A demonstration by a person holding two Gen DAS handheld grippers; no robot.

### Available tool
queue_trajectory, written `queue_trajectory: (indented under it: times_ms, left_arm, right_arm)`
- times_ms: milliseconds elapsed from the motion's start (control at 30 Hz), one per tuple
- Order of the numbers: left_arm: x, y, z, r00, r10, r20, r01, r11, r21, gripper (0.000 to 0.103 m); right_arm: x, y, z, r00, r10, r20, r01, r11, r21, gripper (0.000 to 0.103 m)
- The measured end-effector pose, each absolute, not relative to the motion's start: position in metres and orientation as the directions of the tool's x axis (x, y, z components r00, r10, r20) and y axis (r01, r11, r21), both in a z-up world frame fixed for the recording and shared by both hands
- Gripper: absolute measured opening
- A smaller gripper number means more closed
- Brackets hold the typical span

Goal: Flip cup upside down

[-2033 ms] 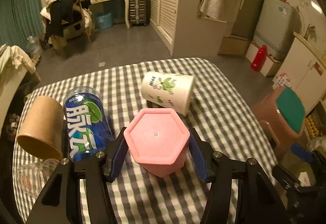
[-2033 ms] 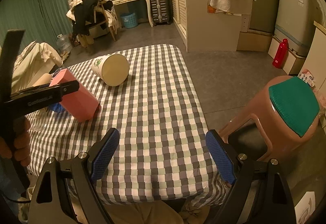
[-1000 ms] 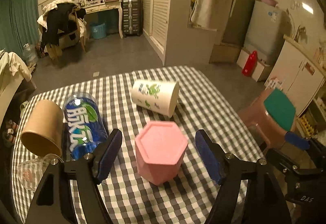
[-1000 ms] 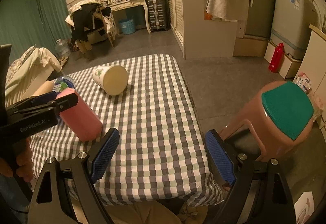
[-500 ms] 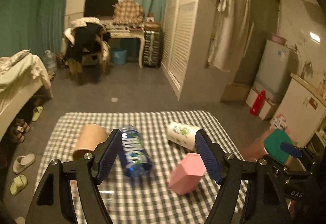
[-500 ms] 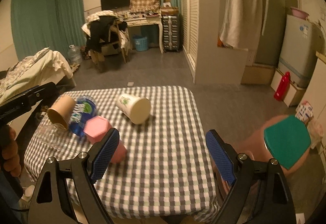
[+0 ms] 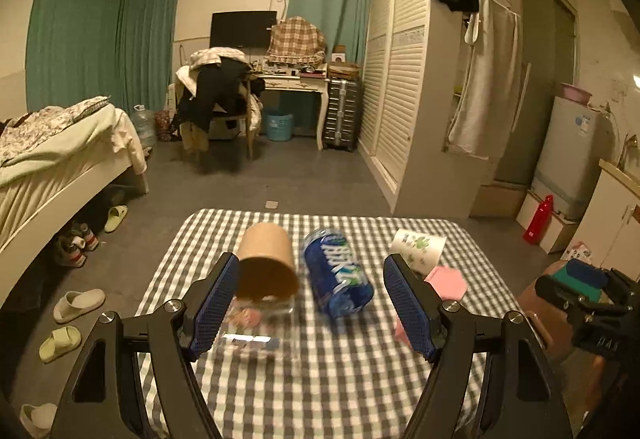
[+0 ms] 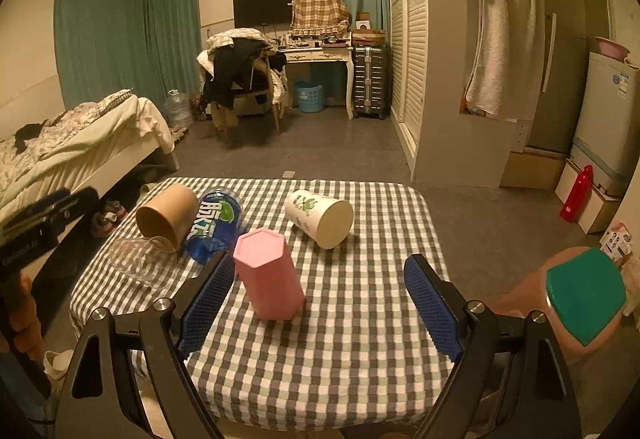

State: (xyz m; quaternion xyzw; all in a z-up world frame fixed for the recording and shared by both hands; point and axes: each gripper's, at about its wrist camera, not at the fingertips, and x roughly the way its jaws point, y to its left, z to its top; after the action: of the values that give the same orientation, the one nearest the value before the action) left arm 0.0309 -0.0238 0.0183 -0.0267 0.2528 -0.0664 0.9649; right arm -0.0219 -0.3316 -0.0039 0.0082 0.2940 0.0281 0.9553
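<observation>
Standing base-up on the checked table [image 8: 360, 319], long axis vertical, the pink cup [image 8: 267, 275] sits just beside the right gripper [image 8: 320, 311], nearer than the left gripper [image 7: 312, 307]; both jaws wide, empty.

The blue bottle [image 8: 214, 225] lying near the table's [image 8: 360, 319] far left corner bears white Chinese characters, "脉动".
</observation>
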Motion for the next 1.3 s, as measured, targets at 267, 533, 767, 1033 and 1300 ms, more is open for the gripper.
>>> queue_trajectory:
  times_ms: [267, 533, 767, 1033, 1300]
  left_arm:
    - [0.018, -0.007, -0.010, 0.855, -0.111, -0.506, 0.079, 0.993, -0.084, 0.085]
    - [0.020, -0.004, -0.022, 0.840, -0.082, -0.536, 0.048, 0.996, -0.077, 0.095]
    - [0.023, -0.005, -0.024, 0.839, -0.060, -0.540, 0.033, 0.998, -0.061, 0.099]
    - [0.024, -0.004, -0.026, 0.836, -0.049, -0.547, 0.024, 0.998, -0.053, 0.101]
    - [0.025, -0.003, -0.026, 0.833, -0.046, -0.551, 0.020, 0.998, -0.054, 0.101]
  right_arm:
    - [-0.021, -0.325, -0.034, 0.806, 0.043, -0.591, -0.036, 0.999, 0.024, 0.087]
    - [-0.018, -0.323, -0.041, 0.794, 0.050, -0.606, -0.039, 0.999, 0.032, 0.087]
    - [-0.016, -0.317, -0.043, 0.790, 0.043, -0.612, -0.037, 0.999, 0.022, 0.091]
    - [-0.013, -0.314, -0.046, 0.785, 0.033, -0.619, -0.032, 0.999, 0.012, 0.094]
    - [-0.014, -0.312, -0.047, 0.783, 0.032, -0.621, -0.033, 0.999, 0.009, 0.095]
